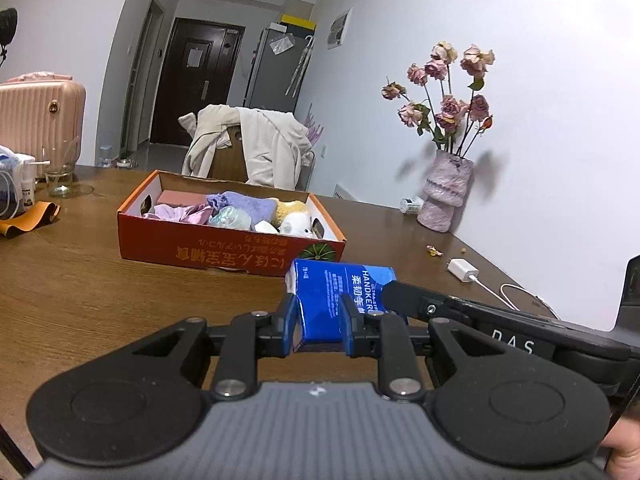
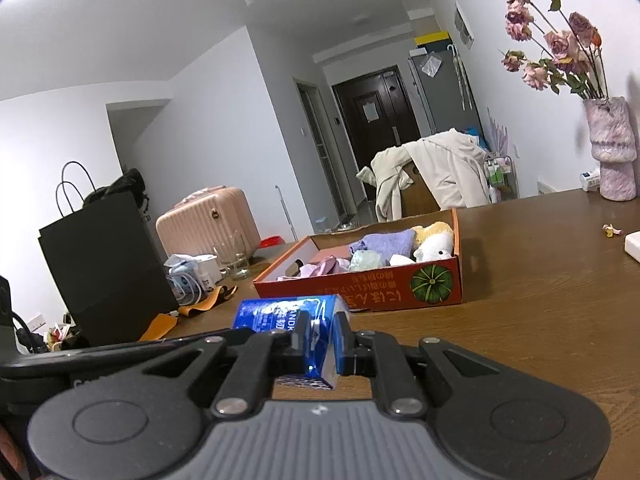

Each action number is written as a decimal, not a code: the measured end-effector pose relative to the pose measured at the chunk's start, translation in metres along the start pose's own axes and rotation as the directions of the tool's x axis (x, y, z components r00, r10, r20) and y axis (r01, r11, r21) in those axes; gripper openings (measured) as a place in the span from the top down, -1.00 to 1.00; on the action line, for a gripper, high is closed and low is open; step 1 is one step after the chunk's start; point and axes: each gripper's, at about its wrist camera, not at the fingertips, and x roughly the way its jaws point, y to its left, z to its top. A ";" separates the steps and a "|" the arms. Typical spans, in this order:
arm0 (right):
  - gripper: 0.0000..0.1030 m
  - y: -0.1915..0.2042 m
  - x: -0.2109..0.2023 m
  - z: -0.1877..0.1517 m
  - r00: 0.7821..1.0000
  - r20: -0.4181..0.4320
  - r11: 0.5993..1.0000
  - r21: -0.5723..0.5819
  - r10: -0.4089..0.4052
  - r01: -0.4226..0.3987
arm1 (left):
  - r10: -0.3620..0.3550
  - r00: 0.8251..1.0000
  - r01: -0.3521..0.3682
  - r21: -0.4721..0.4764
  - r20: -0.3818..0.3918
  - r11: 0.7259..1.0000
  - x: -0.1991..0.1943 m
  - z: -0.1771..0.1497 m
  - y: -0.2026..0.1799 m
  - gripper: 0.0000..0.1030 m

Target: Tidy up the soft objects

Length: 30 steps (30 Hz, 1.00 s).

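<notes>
A blue handkerchief tissue pack (image 1: 334, 300) is held above the wooden table, in front of the orange cardboard box (image 1: 224, 254). My left gripper (image 1: 320, 326) is shut on its near end. My right gripper (image 2: 320, 346) is shut on the same pack (image 2: 280, 314) from the other side; its finger (image 1: 404, 298) shows in the left wrist view. The box (image 2: 360, 290) holds soft things: a purple towel (image 1: 244, 204), a pink cloth (image 1: 180, 212), a white plush toy (image 1: 296, 226) and a yellow plush (image 2: 434, 230).
A pink vase of dried roses (image 1: 446, 188) stands at the wall. A white charger with cable (image 1: 464, 270) lies at the right. A glass (image 1: 60, 178), orange cloth (image 1: 28, 220) and a black bag (image 2: 100, 264) stand at the left. A chair with a coat (image 1: 248, 144) stands behind the table.
</notes>
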 end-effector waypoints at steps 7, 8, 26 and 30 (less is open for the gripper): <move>0.78 0.002 -0.012 -0.002 1.000 0.015 1.000 -0.007 0.006 -0.006 | 0.005 1.000 -0.005 0.010 0.012 1.000 -0.007 -0.003 -0.004 0.56; 0.78 0.002 -0.012 -0.002 1.000 0.015 1.000 -0.006 0.007 -0.007 | 0.006 1.000 -0.006 0.010 0.013 1.000 -0.007 -0.003 -0.005 0.56; 0.78 -0.010 0.041 0.035 1.000 0.008 1.000 -0.023 0.000 0.000 | 0.017 1.000 -0.017 -0.011 0.013 1.000 0.041 0.039 0.014 0.56; 0.78 -0.018 0.068 0.051 1.000 -0.004 1.000 -0.022 -0.009 0.009 | 0.016 1.000 -0.016 -0.019 0.000 1.000 0.067 0.056 0.023 0.56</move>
